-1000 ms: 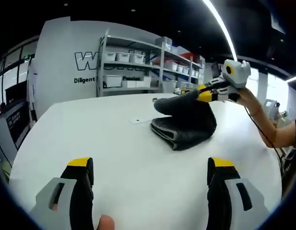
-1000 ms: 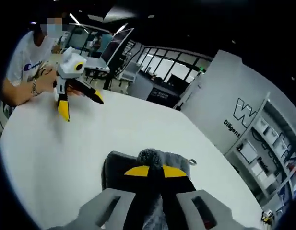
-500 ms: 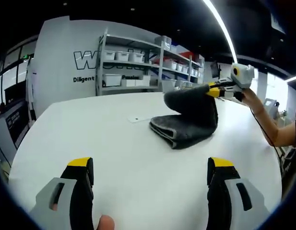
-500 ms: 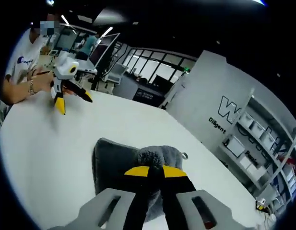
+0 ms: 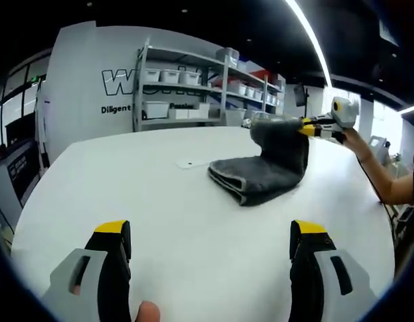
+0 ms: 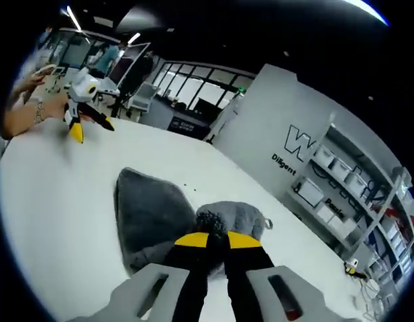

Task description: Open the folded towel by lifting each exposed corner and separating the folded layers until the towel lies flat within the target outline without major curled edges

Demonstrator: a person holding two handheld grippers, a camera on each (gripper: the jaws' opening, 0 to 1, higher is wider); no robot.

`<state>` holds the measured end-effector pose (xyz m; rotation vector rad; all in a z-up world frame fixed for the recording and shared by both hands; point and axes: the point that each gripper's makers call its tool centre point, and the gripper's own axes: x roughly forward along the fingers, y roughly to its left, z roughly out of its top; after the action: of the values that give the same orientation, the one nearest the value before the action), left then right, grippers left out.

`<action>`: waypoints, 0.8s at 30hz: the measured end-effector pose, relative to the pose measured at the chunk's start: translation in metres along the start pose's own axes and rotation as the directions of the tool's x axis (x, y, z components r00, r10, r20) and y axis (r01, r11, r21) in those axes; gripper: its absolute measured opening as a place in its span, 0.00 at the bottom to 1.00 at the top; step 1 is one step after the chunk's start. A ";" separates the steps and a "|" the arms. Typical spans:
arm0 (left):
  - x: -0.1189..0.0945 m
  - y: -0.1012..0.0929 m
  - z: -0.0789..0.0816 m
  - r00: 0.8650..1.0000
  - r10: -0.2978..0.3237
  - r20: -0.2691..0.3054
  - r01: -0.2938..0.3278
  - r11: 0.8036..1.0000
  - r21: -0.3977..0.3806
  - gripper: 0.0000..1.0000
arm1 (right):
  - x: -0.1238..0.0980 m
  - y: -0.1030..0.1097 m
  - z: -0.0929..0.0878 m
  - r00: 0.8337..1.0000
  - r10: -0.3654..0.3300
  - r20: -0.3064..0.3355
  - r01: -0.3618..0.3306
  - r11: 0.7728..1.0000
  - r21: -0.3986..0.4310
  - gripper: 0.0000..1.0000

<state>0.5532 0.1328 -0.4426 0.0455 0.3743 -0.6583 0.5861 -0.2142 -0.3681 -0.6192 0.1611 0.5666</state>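
A dark grey folded towel (image 5: 257,178) lies on the white table (image 5: 160,215) at the far middle. My right gripper (image 5: 302,127) is shut on the towel's top layer and holds it raised off the stack. In the right gripper view the yellow-tipped right gripper (image 6: 217,239) pinches a bunched corner of the towel (image 6: 153,215), whose lower layer spreads on the table beyond. My left gripper (image 5: 210,235) stands open near the table's front edge, well short of the towel, with nothing between its fingers. The left gripper (image 6: 82,121) also appears far across the table, held by a hand.
A small white tag (image 5: 191,164) lies on the table left of the towel. Shelves with white bins (image 5: 186,94) stand behind the table, beside a grey wall with lettering. A person's arm (image 5: 381,181) reaches in from the right. Desks and monitors (image 6: 126,67) stand beyond the table.
My right gripper has drawn the towel's top layer up and to the right, away from the stack, unfolding it. The left gripper has stayed where it was, open.
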 end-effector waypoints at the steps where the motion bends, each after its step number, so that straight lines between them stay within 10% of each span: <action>1: 0.000 0.000 0.000 1.000 0.001 -0.001 -0.001 1.000 0.001 0.97 | -0.001 -0.001 -0.004 1.000 -0.004 -0.005 0.004 1.000 0.003 0.03; 15: 0.004 0.000 -0.007 1.000 0.000 -0.023 0.000 1.000 -0.001 0.97 | -0.029 -0.015 -0.094 0.989 -0.039 -0.141 0.063 0.984 0.168 0.04; 24: 0.005 -0.001 -0.012 0.999 -0.005 -0.043 0.005 1.000 0.003 0.97 | -0.039 0.003 -0.148 0.975 0.055 -0.214 0.029 0.928 0.372 0.04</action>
<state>0.5524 0.1305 -0.4551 0.0614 0.4151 -0.6636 0.5553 -0.3174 -0.4771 -0.3072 0.4729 0.4618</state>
